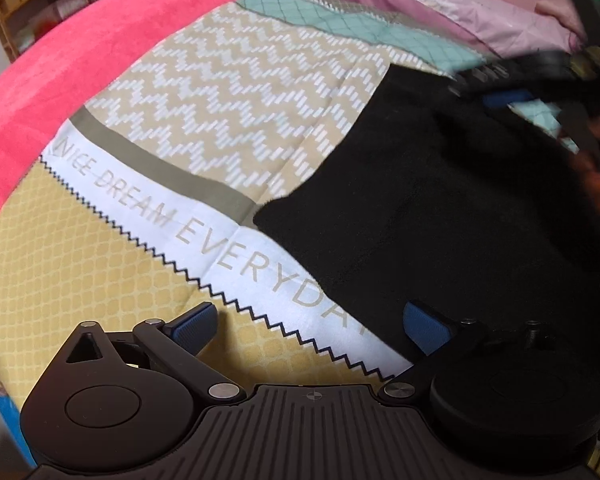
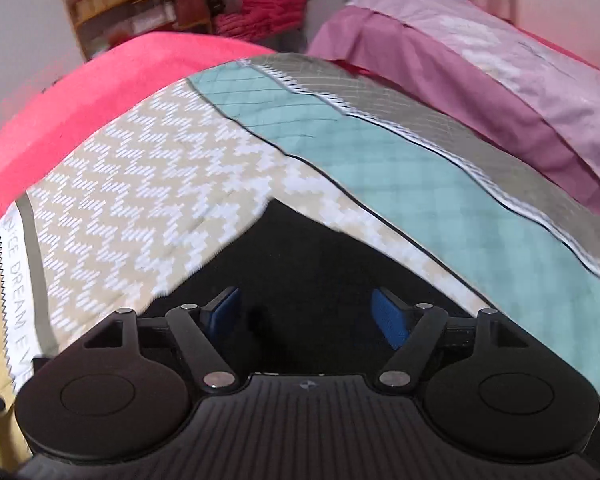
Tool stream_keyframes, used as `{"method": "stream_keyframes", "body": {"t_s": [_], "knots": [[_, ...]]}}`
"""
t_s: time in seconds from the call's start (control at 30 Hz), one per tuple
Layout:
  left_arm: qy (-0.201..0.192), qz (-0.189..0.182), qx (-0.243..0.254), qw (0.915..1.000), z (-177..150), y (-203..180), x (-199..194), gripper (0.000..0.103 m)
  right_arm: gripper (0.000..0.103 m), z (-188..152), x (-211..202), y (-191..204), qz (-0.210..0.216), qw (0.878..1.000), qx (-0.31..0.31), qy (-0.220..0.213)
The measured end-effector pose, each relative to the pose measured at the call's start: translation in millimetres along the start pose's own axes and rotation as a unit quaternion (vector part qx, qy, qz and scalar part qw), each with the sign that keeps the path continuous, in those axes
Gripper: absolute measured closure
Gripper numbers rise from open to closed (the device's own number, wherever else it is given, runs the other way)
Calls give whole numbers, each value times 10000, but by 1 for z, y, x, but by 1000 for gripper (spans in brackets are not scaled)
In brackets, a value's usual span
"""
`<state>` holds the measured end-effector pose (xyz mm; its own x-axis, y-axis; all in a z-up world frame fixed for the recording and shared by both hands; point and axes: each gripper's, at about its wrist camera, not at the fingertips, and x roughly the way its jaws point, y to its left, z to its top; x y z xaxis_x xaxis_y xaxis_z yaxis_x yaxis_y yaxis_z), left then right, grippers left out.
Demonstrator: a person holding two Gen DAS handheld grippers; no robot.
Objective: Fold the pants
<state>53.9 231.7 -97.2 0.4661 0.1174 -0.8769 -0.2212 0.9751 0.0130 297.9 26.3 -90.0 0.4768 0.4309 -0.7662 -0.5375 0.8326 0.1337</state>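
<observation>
Black pants [image 1: 440, 208] lie folded flat on a patterned bedsheet [image 1: 204, 96], at the right of the left wrist view. My left gripper [image 1: 310, 328] is open above the sheet, its right pad [image 1: 426, 330] over the near edge of the pants, with nothing gripped. In the right wrist view a corner of the pants [image 2: 300, 256] points away from me, and my right gripper [image 2: 306, 316] hangs open over it without pinching the cloth. That same right gripper [image 1: 520, 84] shows blurred at the far end of the pants, held by a hand [image 1: 596, 176].
The sheet [image 2: 148, 184] has zigzag, teal and yellow panels and printed words. A bright pink blanket [image 1: 60, 72] borders it on the left. A pink-purple pillow [image 2: 500, 80] lies at the back right. A wooden shelf [image 2: 132, 0] and stacked red cloths [image 2: 268, 12] stand beyond the bed.
</observation>
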Motion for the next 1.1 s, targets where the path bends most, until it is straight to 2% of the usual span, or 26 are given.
{"method": "stream_keyframes", "body": {"t_s": [0.1, 0.17, 0.2, 0.23, 0.27, 0.33, 0.4, 0.5, 0.53, 0.6, 0.67, 0.73, 0.8, 0.83, 0.9, 0.97, 1.0, 1.07, 1.1], "knots": [[-291, 72, 219, 9993, 11, -7, -15, 0, 17, -41, -40, -27, -520, 9966, 636, 7], [-421, 8, 343, 9985, 23, -16, -16, 0, 15, -68, -33, -49, -717, 9911, 1108, 192], [-450, -16, 409, 9981, 28, -24, -14, 0, 14, -75, -18, -60, -815, 9883, 1206, 452], [-432, -26, 486, 9979, 35, -33, -10, 0, 5, -79, -1, -66, -844, 9889, 1126, 481], [-430, -69, 580, 9974, 43, -44, -6, 0, 5, -76, 0, -65, -762, 9914, 1027, 293], [-540, -207, 789, 9952, 56, -66, -2, 0, 17, -66, -10, -69, -795, 9907, 1077, 224], [-534, -399, 964, 9931, 68, -91, 5, 0, 14, -71, -39, -84, -733, 9892, 1261, -140], [-400, -752, 1102, 9903, 88, -128, 23, 0, 13, -106, -98, -120, -1228, 9753, 1786, -425], [-355, -822, 1142, 9894, 94, -140, 31, 0, 14, -125, -119, -135, -1515, 9651, 2081, -489], [-299, -841, 1223, 9885, 102, -164, 47, 0, 15, -168, -164, -165, -2125, 9348, 2746, -751], [-323, -897, 1303, 9869, 108, -182, 63, 0, 14, -216, -208, -193, -2852, 8856, 3531, -983], [-37, -869, 1285, 9879, 112, -193, 87, 0, 13, -260, -237, -223, -3290, 8384, 4231, -988], [227, -714, 1233, 9895, 110, -197, 110, 0, 14, -291, -256, -261, -3549, 8022, 4715, -901], [68, -575, 1391, 9886, 107, -203, 110, 0, 15, -304, -264, -280, -3631, 7851, 4913, -1022], [-37, -368, 1684, 9850, 99, -213, 110, 0, 15, -314, -273, -306, -3765, 7623, 5108, -1277], [-81, -358, 1644, 9857, 96, -213, 110, 0, 13, -318, -279, -329, -3748, 7531, 5189, -1519], [-71, -379, 1586, 9866, 96, -212, 111, 0, 14, -321, -281, -337, -3778, 7435, 5251, -1696], [-53, -370, 1509, 9878, 98, -212, 112, 0, 16, -330, -285, -346, -3779, 7128, 5549, -2028], [-52, -335, 1497, 9881, 98, -212, 111, 0, 20, -331, -284, -348, -3781, 7081, 5600, -2049]]}}
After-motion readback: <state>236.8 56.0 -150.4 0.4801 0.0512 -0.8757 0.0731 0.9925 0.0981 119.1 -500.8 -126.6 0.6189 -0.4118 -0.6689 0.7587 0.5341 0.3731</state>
